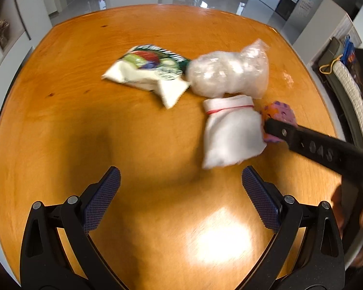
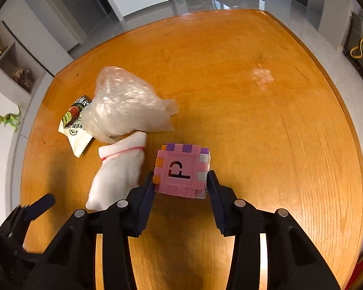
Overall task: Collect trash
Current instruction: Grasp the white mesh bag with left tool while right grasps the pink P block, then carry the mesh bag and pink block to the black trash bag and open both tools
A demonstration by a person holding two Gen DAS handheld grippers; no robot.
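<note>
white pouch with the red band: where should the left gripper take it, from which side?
Judging by its shape, grip the white pouch at the narrow neck under the red band, where it is cinched and thinner than the bulging body. It lies flat on the table, so come from above, jaws straddling the neck crosswise. The left gripper is open and empty. Avoid the pouch's right side: the right gripper sits there on the pink foam cube.

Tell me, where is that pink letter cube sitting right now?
In the right wrist view, the pink cube sits on the wooden table between the right claw's fingers, just right of the white tied pouch.
</note>
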